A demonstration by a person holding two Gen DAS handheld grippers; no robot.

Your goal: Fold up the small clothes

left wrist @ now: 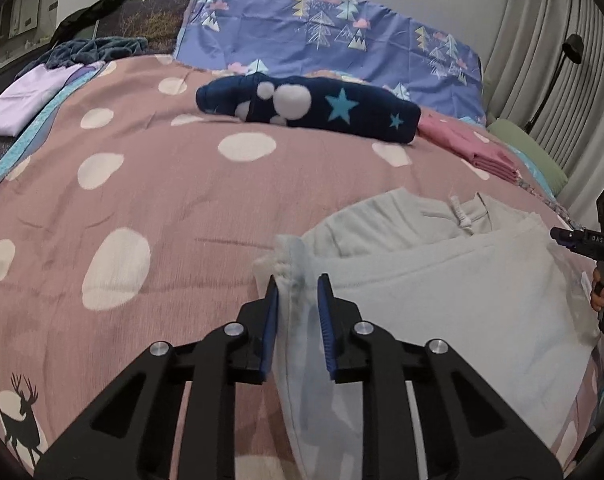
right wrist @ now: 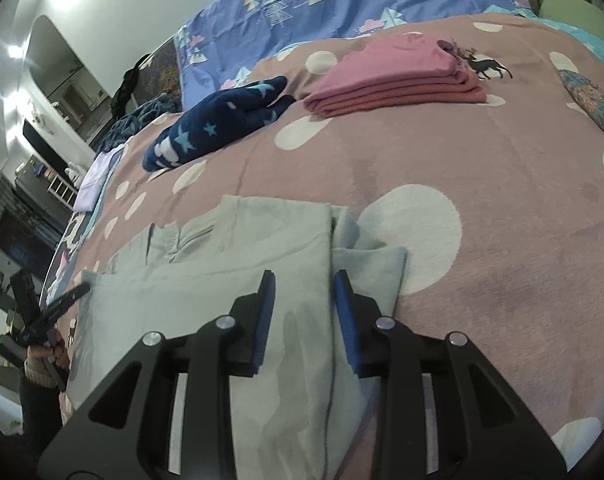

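A pale grey-blue garment (left wrist: 442, 280) lies partly folded on the pink dotted bedspread (left wrist: 162, 184). My left gripper (left wrist: 298, 292) has its fingers either side of the garment's left hem fold, which stands up between the blue pads; a gap shows beside the cloth. In the right wrist view the same garment (right wrist: 222, 280) lies flat, and my right gripper (right wrist: 304, 284) is open over its right edge, one finger on each side of a fold line. The right gripper also shows at the left view's right edge (left wrist: 582, 238).
A folded navy star-print garment (left wrist: 310, 106) and a folded pink stack (left wrist: 478, 152) lie further back on the bed. A lilac folded piece (left wrist: 26, 98) is at the far left. A blue tree-print pillow (left wrist: 334, 36) lines the headboard; curtains and a lamp stand right.
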